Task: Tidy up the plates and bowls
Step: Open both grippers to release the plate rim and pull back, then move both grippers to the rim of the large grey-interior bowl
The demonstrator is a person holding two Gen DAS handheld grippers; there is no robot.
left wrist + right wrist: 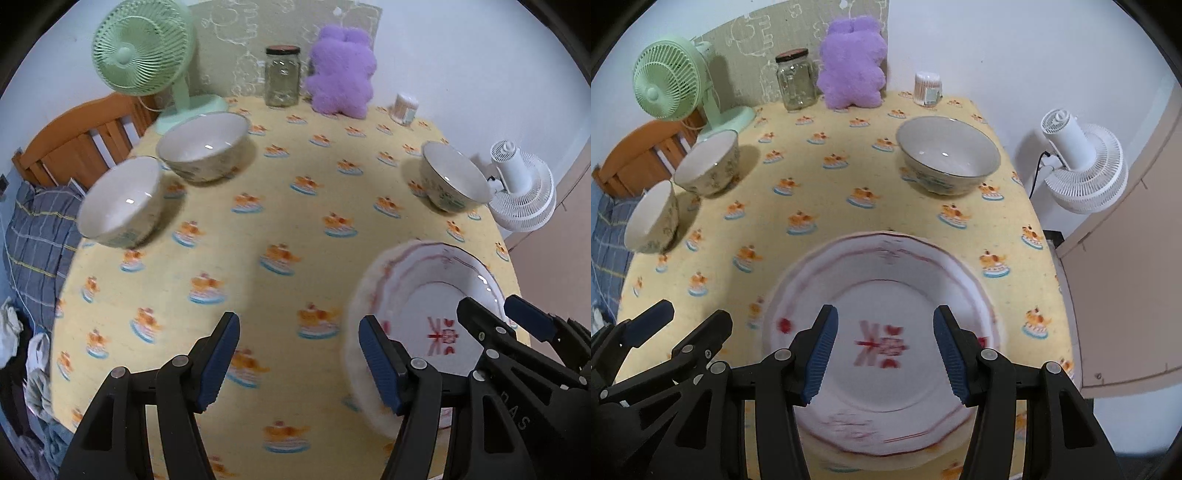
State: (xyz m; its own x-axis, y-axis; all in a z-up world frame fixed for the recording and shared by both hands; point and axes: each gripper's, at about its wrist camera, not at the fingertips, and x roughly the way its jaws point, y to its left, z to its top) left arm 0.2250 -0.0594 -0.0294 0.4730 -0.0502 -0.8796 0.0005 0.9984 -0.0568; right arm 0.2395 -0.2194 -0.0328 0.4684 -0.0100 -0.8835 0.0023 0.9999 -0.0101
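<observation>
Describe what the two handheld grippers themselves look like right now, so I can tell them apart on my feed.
They look identical. The left gripper and right gripper each have a matte black plastic linkage frame with round silver pivot pins, and two fingers faced with ribbed blue pads. Raised lettering shows on the right gripper's black frame in the left wrist view. No cables or sleeves visible.

A white wall [997, 44] is backing the desk [849, 177], which is wearing a yellow printed cloth. A green patterned panel [746, 37] is leaning against the wall. An orange wooden headboard [74, 136] and blue plaid bedding [37, 229] are lying leftward; a white fan [1082, 166] is standing rightward.
</observation>
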